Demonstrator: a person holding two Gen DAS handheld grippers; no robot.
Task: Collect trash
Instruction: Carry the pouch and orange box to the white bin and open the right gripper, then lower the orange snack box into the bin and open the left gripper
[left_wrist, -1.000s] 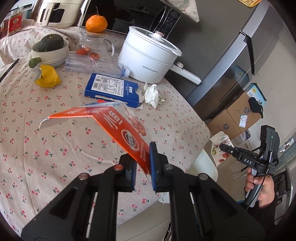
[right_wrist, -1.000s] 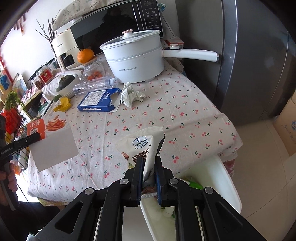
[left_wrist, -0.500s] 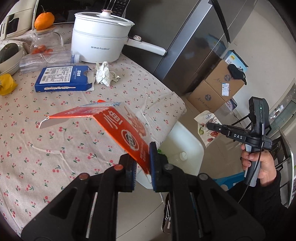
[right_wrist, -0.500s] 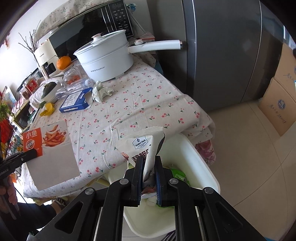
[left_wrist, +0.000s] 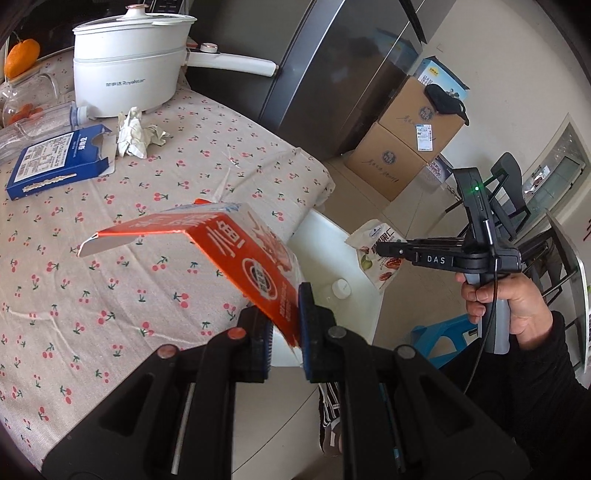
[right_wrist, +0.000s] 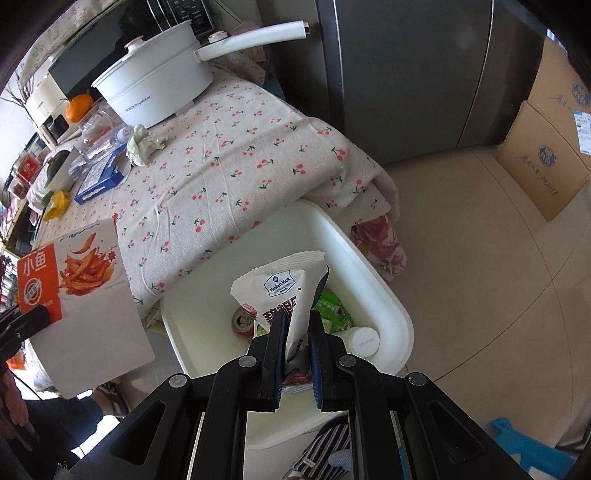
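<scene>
My left gripper (left_wrist: 283, 334) is shut on an orange and white snack packet (left_wrist: 236, 254), held above the table's corner; the packet also shows at the left of the right wrist view (right_wrist: 74, 273). My right gripper (right_wrist: 297, 345) is shut on a white Member's Mark nut bag (right_wrist: 284, 291), held over the white trash bin (right_wrist: 391, 306) on the floor by the table; the jaws look slightly parted around it. The bag also shows in the left wrist view (left_wrist: 376, 251). The bin holds a can, green wrapper and white lid.
On the cherry-print tablecloth (left_wrist: 110, 280) lie a crumpled tissue (left_wrist: 135, 133), a blue box (left_wrist: 55, 158), a plastic bottle and a white electric pot (left_wrist: 125, 77). A grey fridge (right_wrist: 406, 74) and cardboard boxes (left_wrist: 402, 144) stand beyond. A blue stool (right_wrist: 524, 446) is on the floor.
Both grippers have moved away from the table toward the bin. The right one has brought the nut bag down over the bin. The left one still grips the orange packet.
</scene>
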